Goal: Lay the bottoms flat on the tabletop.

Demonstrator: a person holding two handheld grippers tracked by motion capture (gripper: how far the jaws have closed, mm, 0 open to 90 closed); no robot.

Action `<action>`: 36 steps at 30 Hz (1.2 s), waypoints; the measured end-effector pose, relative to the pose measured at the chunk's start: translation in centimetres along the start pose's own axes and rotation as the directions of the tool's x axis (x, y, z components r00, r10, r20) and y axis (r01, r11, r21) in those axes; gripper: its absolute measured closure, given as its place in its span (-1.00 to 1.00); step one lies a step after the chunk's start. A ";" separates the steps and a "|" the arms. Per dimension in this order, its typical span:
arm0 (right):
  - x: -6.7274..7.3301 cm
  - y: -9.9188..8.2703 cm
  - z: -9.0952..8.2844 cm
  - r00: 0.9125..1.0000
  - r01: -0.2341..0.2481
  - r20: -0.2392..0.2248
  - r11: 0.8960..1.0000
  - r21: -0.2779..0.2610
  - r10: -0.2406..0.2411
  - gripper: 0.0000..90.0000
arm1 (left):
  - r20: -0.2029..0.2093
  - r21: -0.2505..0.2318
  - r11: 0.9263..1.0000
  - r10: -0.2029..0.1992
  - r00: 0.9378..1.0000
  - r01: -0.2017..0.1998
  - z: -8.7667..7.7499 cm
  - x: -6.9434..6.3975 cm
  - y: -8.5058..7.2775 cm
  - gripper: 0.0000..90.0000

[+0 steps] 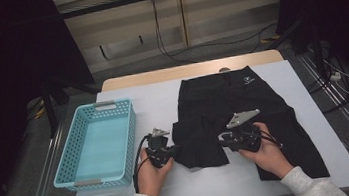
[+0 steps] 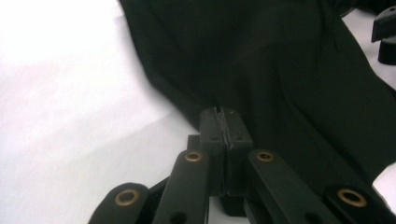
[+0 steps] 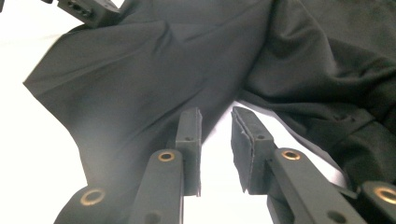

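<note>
A black garment with a small white logo near its far edge lies spread on the white table, its near left part folded over. My left gripper sits at that fold's left edge. In the left gripper view its jaws are pressed together at the cloth's border, pinching the hem. My right gripper rests on the garment's near middle. The right gripper view shows that gripper open by a narrow gap, with bare table between the jaws and cloth beside and beyond them.
A light blue plastic basket stands empty on the table's left side, close to my left hand. White table surface lies between the basket and the garment and along the near edge. Floor, cables and dark stands lie beyond the table.
</note>
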State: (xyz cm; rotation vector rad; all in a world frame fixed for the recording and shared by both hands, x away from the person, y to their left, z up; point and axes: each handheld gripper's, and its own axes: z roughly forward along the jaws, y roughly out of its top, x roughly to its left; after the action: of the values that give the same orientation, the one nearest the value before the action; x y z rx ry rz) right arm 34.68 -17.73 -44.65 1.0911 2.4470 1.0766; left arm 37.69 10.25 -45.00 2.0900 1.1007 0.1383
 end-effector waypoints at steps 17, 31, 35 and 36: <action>0.0 -0.4 0.0 0.999 0.010 0.031 1.000 -0.001 -0.010 0.51 | -0.025 -0.106 0.991 0.079 0.997 -0.081 1.7 0.5 1.7 0.97; -0.3 -0.8 -0.6 1.000 -0.006 0.027 1.000 -0.012 0.006 0.37 | -0.044 -0.099 0.993 0.060 0.997 -0.064 -1.3 0.7 0.7 0.16; -0.4 -0.8 -0.7 0.999 -0.011 0.033 1.000 -0.015 0.012 0.29 | -0.032 -0.046 0.998 0.051 0.998 -0.052 -0.8 0.7 -0.2 0.31; -0.5 -0.8 -0.8 0.999 -0.013 0.037 1.000 -0.019 0.014 0.27 | -0.040 -0.025 0.998 0.059 0.997 -0.060 -0.5 0.6 -0.3 0.34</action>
State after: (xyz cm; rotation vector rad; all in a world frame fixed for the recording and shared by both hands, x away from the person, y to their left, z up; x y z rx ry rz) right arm 34.21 -18.88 -44.74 1.1136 2.3998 1.0713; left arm 37.61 11.11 -44.97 2.1055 1.0549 0.2218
